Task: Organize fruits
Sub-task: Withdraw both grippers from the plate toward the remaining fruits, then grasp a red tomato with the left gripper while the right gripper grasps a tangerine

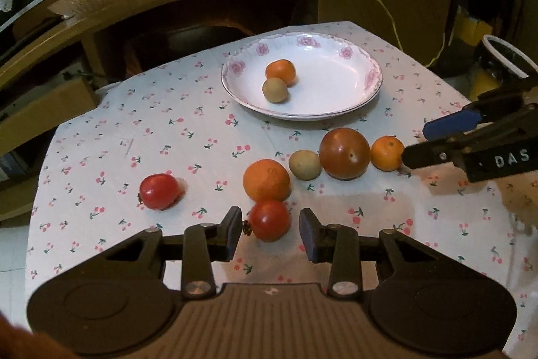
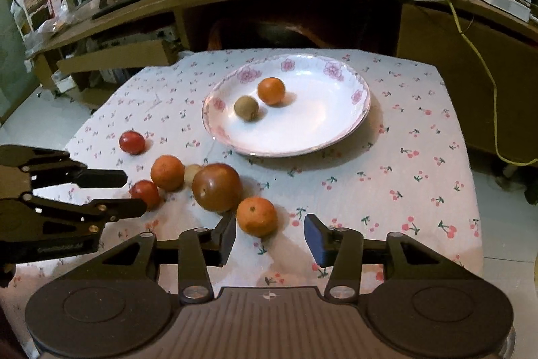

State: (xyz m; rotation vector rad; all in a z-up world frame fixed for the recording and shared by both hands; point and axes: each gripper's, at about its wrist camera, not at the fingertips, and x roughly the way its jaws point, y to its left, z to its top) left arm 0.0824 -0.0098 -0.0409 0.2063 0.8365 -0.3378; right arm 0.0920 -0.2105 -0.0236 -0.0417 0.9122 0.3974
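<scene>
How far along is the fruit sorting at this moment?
Done: a small orange and a brownish-green fruit lie in the plate. In hand: nothing; the left tool brackets a red tomato, the right tool an orange, both open. Left: six fruits on the cloth.

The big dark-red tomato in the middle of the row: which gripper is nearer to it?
Right. The right gripper sits just in front of the big dark-red tomato, one finger almost at its base. The left gripper straddles a small red tomato farther along the row.
</scene>
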